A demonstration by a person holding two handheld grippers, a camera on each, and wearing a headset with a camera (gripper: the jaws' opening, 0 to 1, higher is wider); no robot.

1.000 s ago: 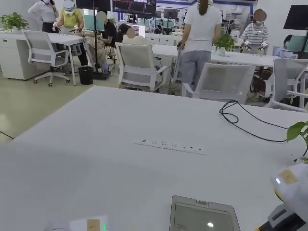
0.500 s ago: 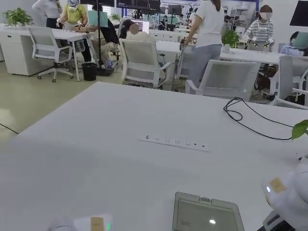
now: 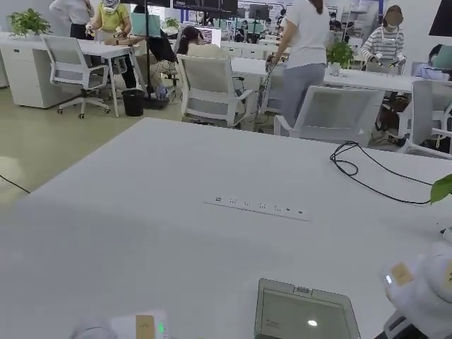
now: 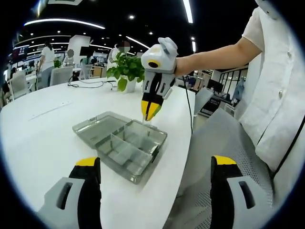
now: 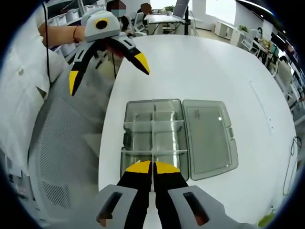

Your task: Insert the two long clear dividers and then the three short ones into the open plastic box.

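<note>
I record the left gripper [image 4: 156, 161] spread wide, straddling the edge of the table [image 4: 43, 133] beside a chair [image 5: 62, 157]. The right gripper [image 5: 153, 167] has its jaws pressed together, tips just above the rim of the box [image 4: 136, 175]; whether they pinch anything clear I cannot tell. The box lies near that table edge with its lid [image 5: 207, 138] open flat alongside and clear dividers [image 5: 153, 125] standing inside, forming compartments.

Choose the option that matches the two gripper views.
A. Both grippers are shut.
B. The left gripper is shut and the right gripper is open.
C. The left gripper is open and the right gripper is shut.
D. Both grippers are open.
C: the left gripper has its jaws spread wide apart, while the right gripper has its yellow tips pressed together at the edge of the plastic box.
</note>
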